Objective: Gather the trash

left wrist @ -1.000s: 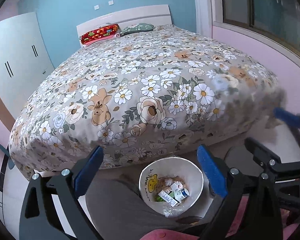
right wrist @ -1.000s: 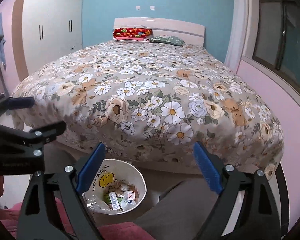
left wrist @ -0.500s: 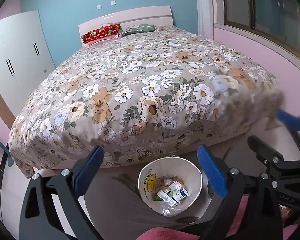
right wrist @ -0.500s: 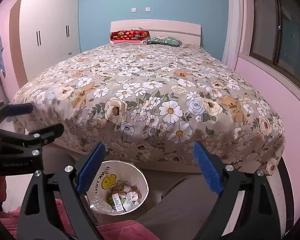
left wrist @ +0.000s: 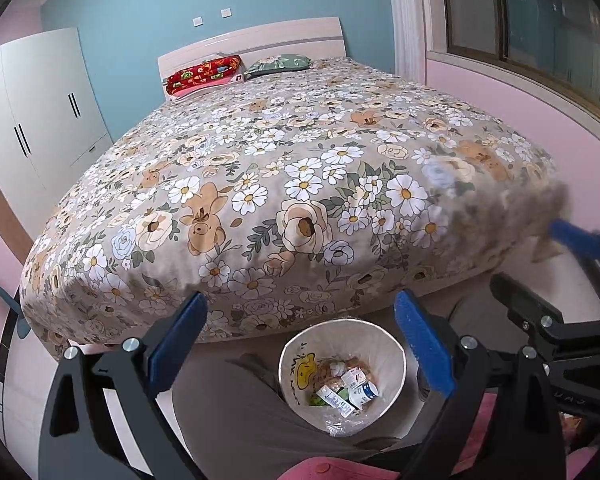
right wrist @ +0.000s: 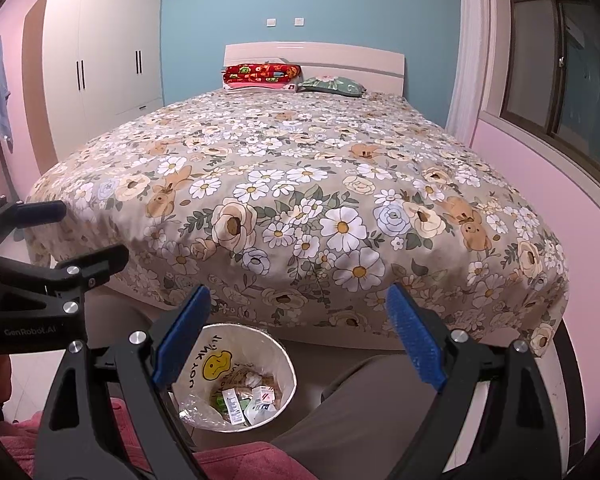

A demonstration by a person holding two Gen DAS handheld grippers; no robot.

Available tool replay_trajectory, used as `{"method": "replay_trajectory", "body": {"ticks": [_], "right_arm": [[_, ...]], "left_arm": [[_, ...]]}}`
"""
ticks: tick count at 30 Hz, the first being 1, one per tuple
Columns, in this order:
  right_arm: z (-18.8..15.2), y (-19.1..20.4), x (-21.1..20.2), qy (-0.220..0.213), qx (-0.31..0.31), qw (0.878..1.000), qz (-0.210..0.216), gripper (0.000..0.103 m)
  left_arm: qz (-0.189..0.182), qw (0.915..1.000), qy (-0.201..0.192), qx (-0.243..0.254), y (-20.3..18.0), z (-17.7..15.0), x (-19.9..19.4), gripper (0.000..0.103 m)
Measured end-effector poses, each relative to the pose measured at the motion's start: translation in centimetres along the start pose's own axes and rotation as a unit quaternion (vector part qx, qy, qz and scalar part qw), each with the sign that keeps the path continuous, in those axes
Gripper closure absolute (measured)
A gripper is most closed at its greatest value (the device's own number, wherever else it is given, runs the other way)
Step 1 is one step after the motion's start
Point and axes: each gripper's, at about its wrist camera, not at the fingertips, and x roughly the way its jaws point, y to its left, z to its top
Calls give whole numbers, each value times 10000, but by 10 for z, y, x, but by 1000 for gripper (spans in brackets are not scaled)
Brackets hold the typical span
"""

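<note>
- At the foot of the bed (left wrist: 300, 184), a bin (left wrist: 394, 364) holds wrappers (left wrist: 350, 390).
- Left gripper (left wrist: 300, 344) and right gripper (right wrist: 300, 340) both gape, empty.
- Best step, likely: scan bedspread and floor before reaching.

Barely any change, wall switches (left wrist: 197, 21) slightly lower in both views

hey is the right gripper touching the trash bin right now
Apart. In the left wrist view the right gripper hangs open off to the side of the trash bin, with bare floor between them.

Evenly lit, sharp centre, fisheye-warped dark edges.
</note>
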Motion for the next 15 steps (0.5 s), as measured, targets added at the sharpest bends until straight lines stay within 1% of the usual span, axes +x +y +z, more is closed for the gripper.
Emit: {"method": "replay_trajectory", "body": {"ticks": [8, 15], "right_arm": [[4, 0, -2, -47, -64, 10000, 6, 15], [4, -1, 0, 26, -85, 10000, 41, 15]], "left_arm": [[11, 10000, -28, -19, 1, 1, -2, 7], [-4, 10000, 20, -47, 2, 3, -1, 7]]}}
